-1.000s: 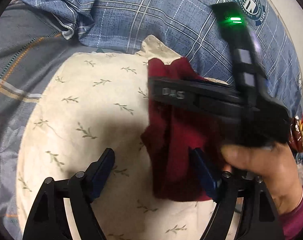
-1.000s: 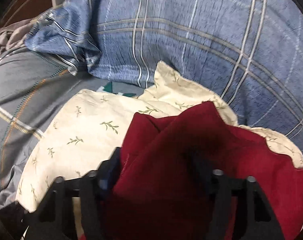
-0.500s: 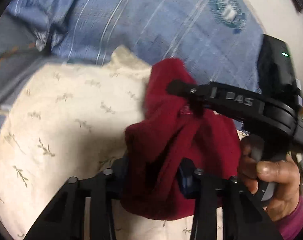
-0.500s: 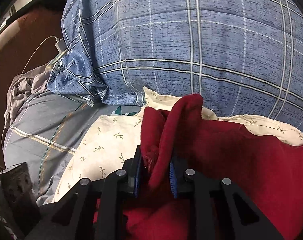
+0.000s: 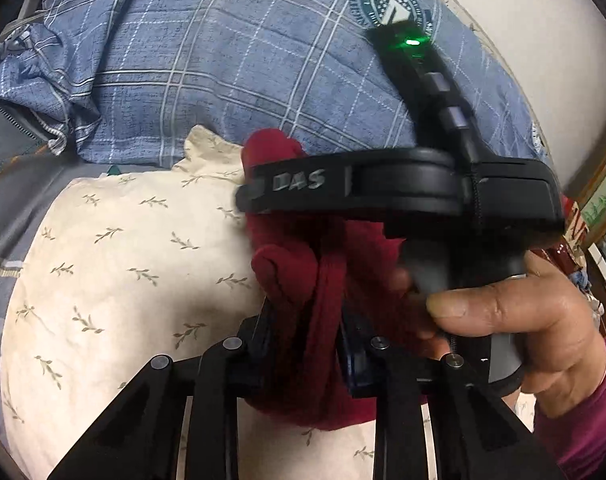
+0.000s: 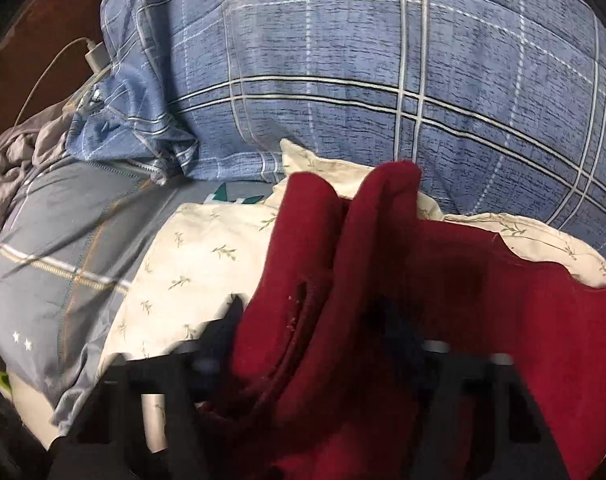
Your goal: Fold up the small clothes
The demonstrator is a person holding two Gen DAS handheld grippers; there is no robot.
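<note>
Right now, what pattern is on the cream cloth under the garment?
Small green leaf sprigs on cream cloth; clearest from the left wrist.

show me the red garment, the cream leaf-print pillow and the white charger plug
red garment [image 5: 299, 276], left wrist view, bunched fold above the fingers
cream leaf-print pillow [image 5: 123, 272], left wrist view, bare top face
white charger plug [image 6: 97, 56], right wrist view, plug body

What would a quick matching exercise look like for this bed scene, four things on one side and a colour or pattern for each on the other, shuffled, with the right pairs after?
Things:
1. garment
2. pillow
3. duvet
4. charger

Descriptions:
A. white
B. blue plaid
C. dark red
D. cream with small leaf sprigs

Pairs: 1-C, 2-D, 3-B, 4-A
</note>
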